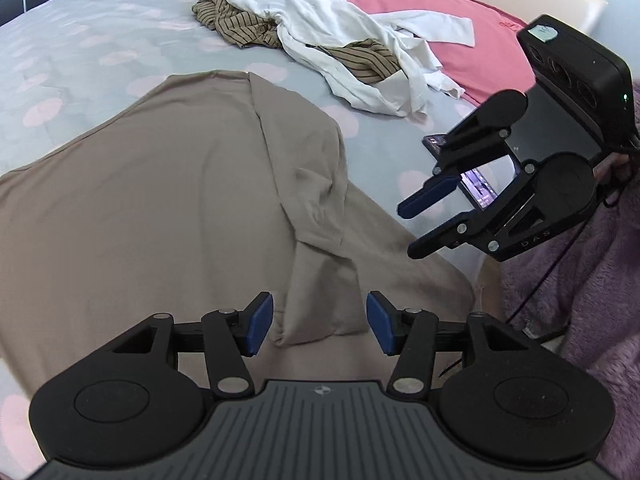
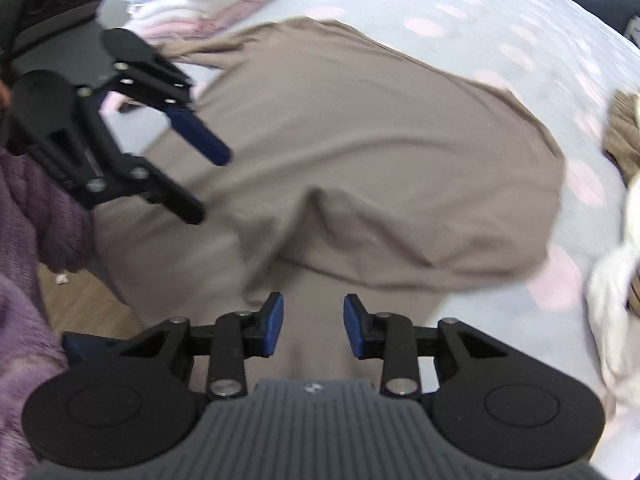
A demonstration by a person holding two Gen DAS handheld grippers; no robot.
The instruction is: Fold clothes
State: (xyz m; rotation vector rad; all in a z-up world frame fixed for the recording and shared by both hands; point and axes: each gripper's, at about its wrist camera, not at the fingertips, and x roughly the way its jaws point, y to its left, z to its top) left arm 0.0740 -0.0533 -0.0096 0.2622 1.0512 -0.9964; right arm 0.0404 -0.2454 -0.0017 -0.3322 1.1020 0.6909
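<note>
A tan garment (image 1: pixel 160 184) lies spread on the bed, with its right side and sleeve folded over onto the body (image 1: pixel 320 260). My left gripper (image 1: pixel 320 324) hovers open above the sleeve's lower end, its blue pads (image 1: pixel 260 320) clear of the cloth. My right gripper (image 1: pixel 410 230) hangs open at the garment's right edge, with nothing between its fingers. In the blurred right wrist view the right gripper (image 2: pixel 314 324) stands open above the tan garment (image 2: pixel 380 160), and the left gripper (image 2: pixel 208 188) is open at the upper left.
A heap of white and striped clothes (image 1: pixel 320 28) and a pink garment (image 1: pixel 440 32) lie at the far side of the grey spotted bed (image 1: pixel 100 52). A phone (image 1: pixel 476 184) rests near the bed edge. Folded clothes (image 2: pixel 208 0) are stacked nearby. A purple fuzzy sleeve (image 1: pixel 592 280) is on the right.
</note>
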